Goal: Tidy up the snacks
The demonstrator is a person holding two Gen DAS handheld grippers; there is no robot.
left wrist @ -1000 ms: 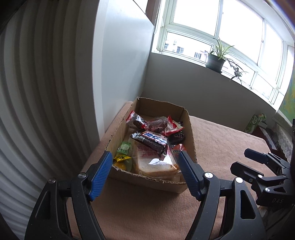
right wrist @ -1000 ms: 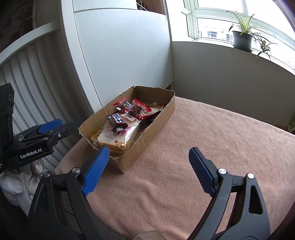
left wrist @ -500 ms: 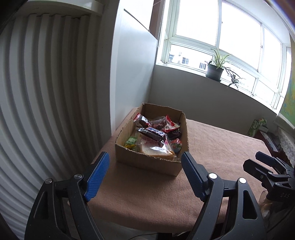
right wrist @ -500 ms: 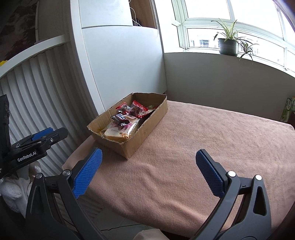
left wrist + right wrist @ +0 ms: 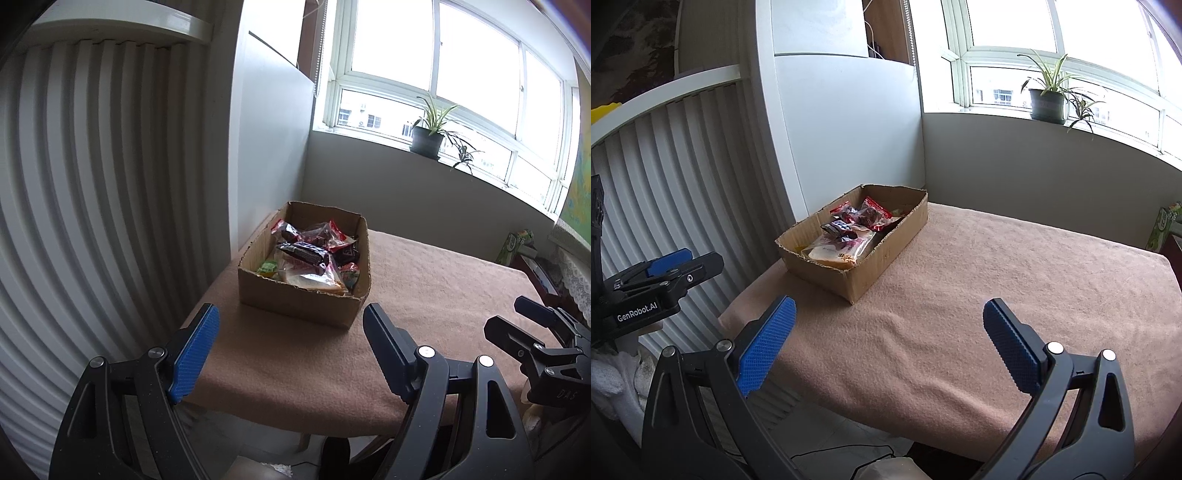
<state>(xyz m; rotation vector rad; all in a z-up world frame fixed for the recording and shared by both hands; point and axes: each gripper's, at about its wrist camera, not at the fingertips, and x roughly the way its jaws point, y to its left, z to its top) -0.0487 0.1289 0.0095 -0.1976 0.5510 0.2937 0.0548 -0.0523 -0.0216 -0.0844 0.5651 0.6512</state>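
A brown cardboard box (image 5: 295, 301) stands at the far left corner of the table, also in the right wrist view (image 5: 882, 254). It holds several snack packets: a dark chocolate bar (image 5: 301, 253), red wrappers (image 5: 873, 212), a bagged slice of bread (image 5: 836, 253) and a green packet (image 5: 267, 266). My left gripper (image 5: 290, 326) is open and empty, held back from the table's near edge in front of the box. My right gripper (image 5: 888, 319) is open and empty over the near edge, right of the box.
The table wears a tan cloth (image 5: 1015, 280). A white ribbed panel (image 5: 92, 203) and a white cabinet (image 5: 846, 129) stand to the left. A potted plant (image 5: 428, 136) sits on the window sill. A green carton (image 5: 513, 243) stands at the far right.
Both grippers have pulled back and up from the box, which now looks smaller and farther. Both stay open and empty.
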